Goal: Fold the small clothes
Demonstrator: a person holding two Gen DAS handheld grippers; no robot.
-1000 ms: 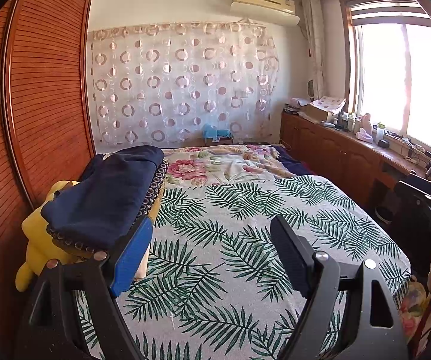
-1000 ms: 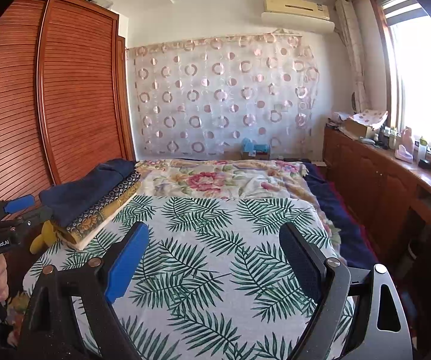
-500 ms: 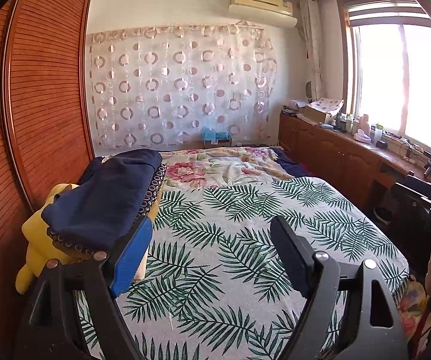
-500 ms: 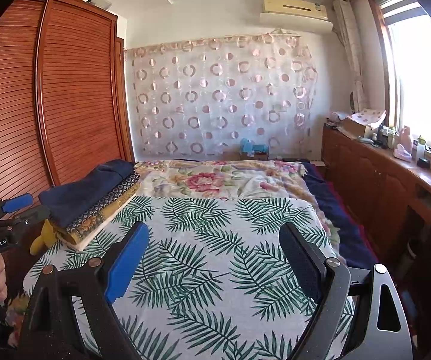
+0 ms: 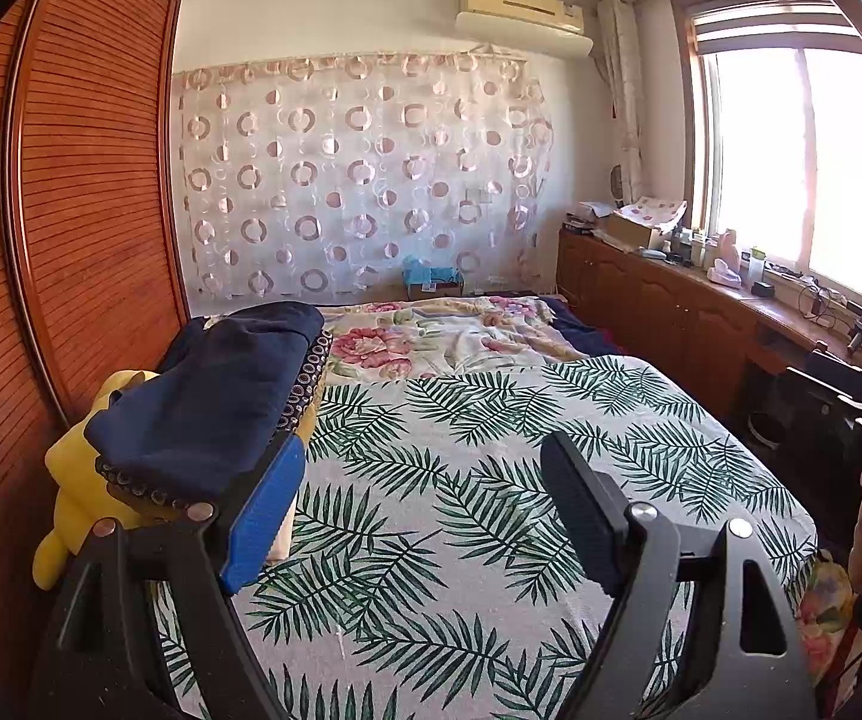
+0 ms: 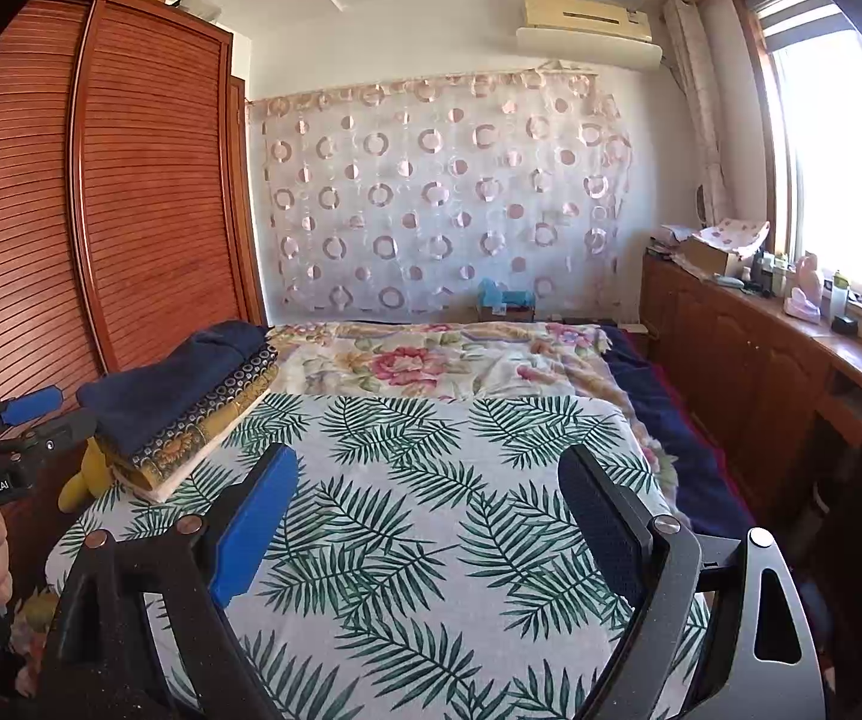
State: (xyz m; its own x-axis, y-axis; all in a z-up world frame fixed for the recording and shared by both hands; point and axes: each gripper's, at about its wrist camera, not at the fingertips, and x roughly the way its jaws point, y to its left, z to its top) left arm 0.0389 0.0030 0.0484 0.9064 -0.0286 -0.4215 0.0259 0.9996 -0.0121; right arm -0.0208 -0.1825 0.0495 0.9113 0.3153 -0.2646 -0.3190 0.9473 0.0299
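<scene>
1. The folded clothes [image 5: 209,402] lie in a stack at the left edge of the bed [image 5: 491,480], a dark blue piece on top, patterned pieces under it, and a yellow plush toy [image 5: 74,498] just beside.
2. No unfolded garment shows on the leaf-print cover, so I judge the step in hand is to fetch the next piece, or the work is near its end.
3. The left gripper [image 5: 419,510] is wide open and holds nothing; the right gripper [image 6: 425,522] is the same.
4. To do it well, lay the next garment flat on the free middle of the bed, well apart from the stack, and take it by two corners.
</scene>
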